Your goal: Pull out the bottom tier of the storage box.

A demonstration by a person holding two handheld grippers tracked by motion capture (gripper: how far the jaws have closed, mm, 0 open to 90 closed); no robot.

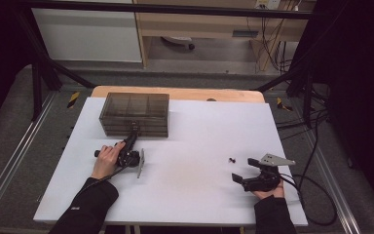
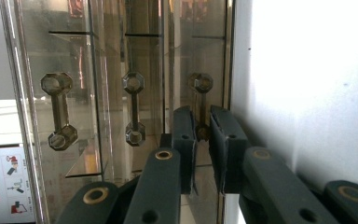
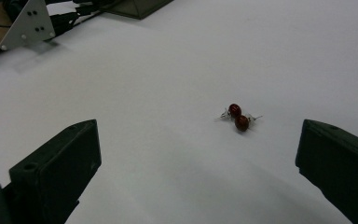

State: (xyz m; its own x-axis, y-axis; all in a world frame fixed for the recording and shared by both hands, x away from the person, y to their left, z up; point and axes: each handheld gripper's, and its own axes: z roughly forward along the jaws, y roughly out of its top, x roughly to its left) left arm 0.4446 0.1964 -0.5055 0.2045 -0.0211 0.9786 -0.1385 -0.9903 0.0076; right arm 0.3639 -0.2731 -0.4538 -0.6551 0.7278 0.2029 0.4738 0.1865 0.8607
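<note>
Drawer box (image 1: 134, 114) of smoky clear plastic stands at the far left of the white worktop (image 1: 185, 190), all drawers seemingly closed. Left tool (image 2: 202, 133) is clamped on one drawer's handle (image 2: 200, 93), ready to pull. Right tool (image 3: 196, 163) rests wide apart well right of the box, facing two red earrings (image 3: 238, 117) not yet picked up.

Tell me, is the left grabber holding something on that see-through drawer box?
Yes. The left gripper is shut on a drawer handle of the clear drawer box, gripping its bar partway along.
</note>
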